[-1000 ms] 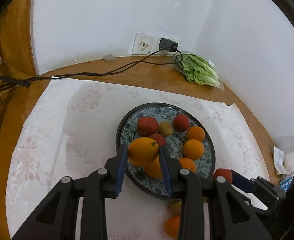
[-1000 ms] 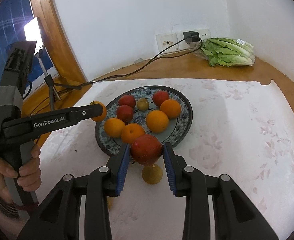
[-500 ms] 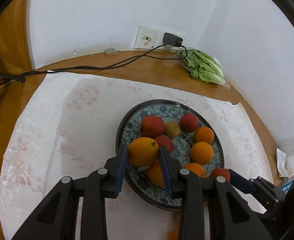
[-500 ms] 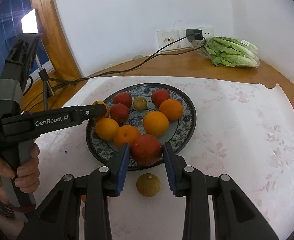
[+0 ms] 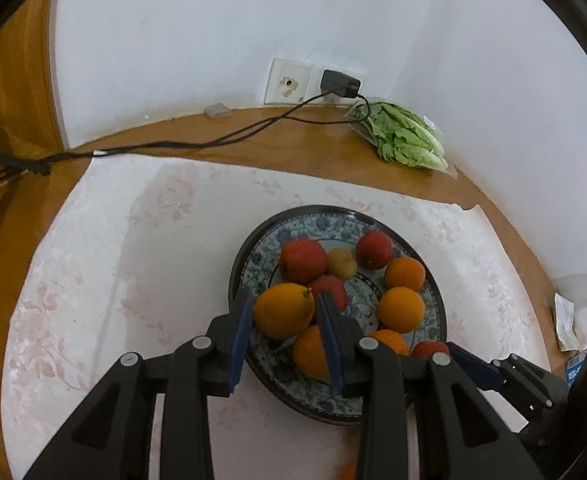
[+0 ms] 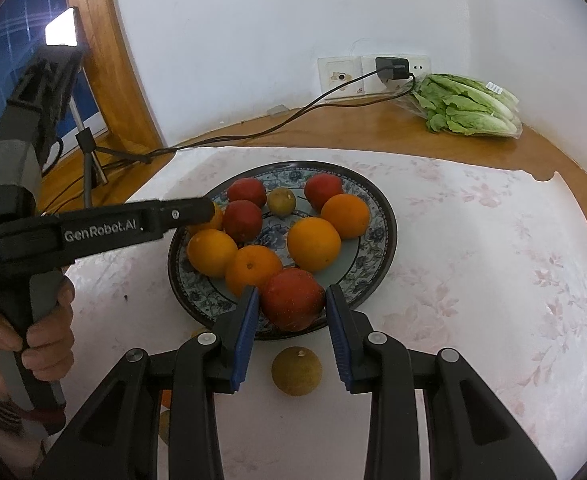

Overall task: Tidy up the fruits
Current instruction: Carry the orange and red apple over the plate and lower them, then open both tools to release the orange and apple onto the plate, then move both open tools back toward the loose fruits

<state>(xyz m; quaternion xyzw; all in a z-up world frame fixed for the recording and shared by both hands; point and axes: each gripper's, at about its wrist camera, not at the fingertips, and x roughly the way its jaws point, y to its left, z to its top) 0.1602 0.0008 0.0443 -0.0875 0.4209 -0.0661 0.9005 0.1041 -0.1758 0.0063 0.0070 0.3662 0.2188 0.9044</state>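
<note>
Both tongs are carrying fruit to the plate [image 6: 377, 200], a round dish with a dark rim and blue floral glaze, sitting on a pale, faintly flowered cloth [image 6: 473, 264] over the wooden bench [image 5: 277, 152].

The left tongs [image 5: 283, 314] are clamped on an orange [image 5: 283, 310], smooth and slightly oval, hovering above the plate's near-left edge. The right tongs [image 6: 291, 306] pinch a red fruit [image 6: 293, 298], round and speckled, at the plate's near rim; whether it rests on the glaze or hangs just above I cannot tell. The pads on both are blue and ribbed.

Already on the plate: several oranges, three more red fruits and a small dull yellow-brown one at the far side. A brown fruit [image 6: 296, 370] of that matte kind lies on the cloth just near of the plate, below the right tongs.

The step in hand looks like placement. Next, each tong probably needs to lower its fruit into a free gap, the orange beside the other oranges at the near left, the red one onto the near rim area, then open gently so the round fruit does not roll off the shallow edge. The brown fruit on the cloth would remain to be fetched.

At the far right a bagged lettuce [image 6: 469, 108] lies by the wall.
</note>
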